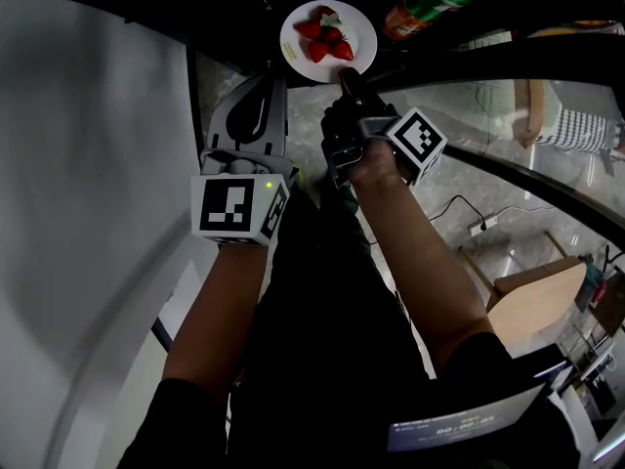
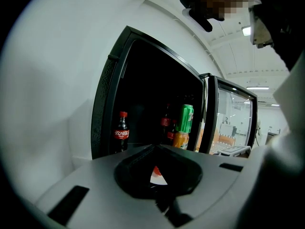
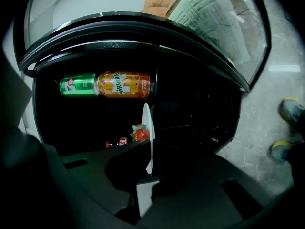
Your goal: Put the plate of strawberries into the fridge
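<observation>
**Inventory, w/ risk notes**

1. Plate (image 1: 357, 29): white, small, held in the air at the fridge (image 2: 107, 104) mouth w/ the dark interior behind it. I can't tell whether a shelf is under it.
2. Strawberries (image 1: 325, 35): a few, heaped loose at the plate's centre. Nothing keeps them there.
3. Right hand-held gripper (image 1: 344, 74): clamped on the plate's near rim only. In the right gripper view the plate runs edge-on between the jaws.
4. Left hand-held gripper (image 1: 264, 84): jaws together, nothing in them. It sits just beside the right one, on the left, and isn't touching the plate.
5. Green can (image 3: 78, 86) and orange can (image 3: 125, 84): inside the fridge, near the plate's right side.
6. Cola bottle (image 2: 122, 131): upright inside, at the left.
7. Door (image 2: 233, 118): glass, swung open on the right.

**Risks as I judge them**

- The grip is on one edge, so the plate works as a lever. Any wrist roll could tip the far rim and send the berries off.
- The rim looks smooth. A jolt on the way in may let it slip in the jaws.
- The cans are close. If I push in too far to the right, the plate could knock them.
- The interior is v. dark and I read shelf height poorly. If I let go before the plate is fully supported, it drops.
- The left gripper is idle near the frame. It may bump the frame and jog me.
</observation>
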`<state>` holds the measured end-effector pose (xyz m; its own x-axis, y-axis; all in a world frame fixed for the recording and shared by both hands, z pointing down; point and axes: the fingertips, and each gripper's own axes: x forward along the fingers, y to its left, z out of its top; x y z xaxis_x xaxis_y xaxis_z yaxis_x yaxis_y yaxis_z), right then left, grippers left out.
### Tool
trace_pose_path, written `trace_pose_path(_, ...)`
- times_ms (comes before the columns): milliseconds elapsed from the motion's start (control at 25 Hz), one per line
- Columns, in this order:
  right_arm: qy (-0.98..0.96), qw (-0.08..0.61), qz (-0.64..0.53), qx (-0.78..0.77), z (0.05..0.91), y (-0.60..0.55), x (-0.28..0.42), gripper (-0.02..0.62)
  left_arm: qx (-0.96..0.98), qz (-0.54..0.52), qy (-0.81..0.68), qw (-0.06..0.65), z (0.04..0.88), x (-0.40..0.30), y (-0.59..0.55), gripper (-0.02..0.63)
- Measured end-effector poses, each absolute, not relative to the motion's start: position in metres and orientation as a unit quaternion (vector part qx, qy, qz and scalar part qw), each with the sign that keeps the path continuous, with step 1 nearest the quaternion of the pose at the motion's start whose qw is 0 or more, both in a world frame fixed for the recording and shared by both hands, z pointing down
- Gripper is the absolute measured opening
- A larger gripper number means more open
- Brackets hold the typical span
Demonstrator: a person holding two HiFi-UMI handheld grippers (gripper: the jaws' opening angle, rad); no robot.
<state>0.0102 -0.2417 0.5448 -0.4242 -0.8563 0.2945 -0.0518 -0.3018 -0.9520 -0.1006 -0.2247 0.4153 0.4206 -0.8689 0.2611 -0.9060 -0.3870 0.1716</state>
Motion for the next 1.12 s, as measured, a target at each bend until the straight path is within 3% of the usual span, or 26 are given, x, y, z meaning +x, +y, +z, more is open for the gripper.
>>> trace_pose_path(800, 0.498, 0.348, -0.679, -0.412, 0.557, -0.256, 0.006, 0.021, 0.82, 0.051, -0.549, 0.154, 0.435, -0.092, -0.199, 0.003)
trace_pose_path(1120, 0.51, 0.327, -0.681, -0.412, 0.555, -0.251, 0.004, 0.031, 0.82, 0.059, -0.548, 0.153, 0.434, -0.092, -0.201, 0.003)
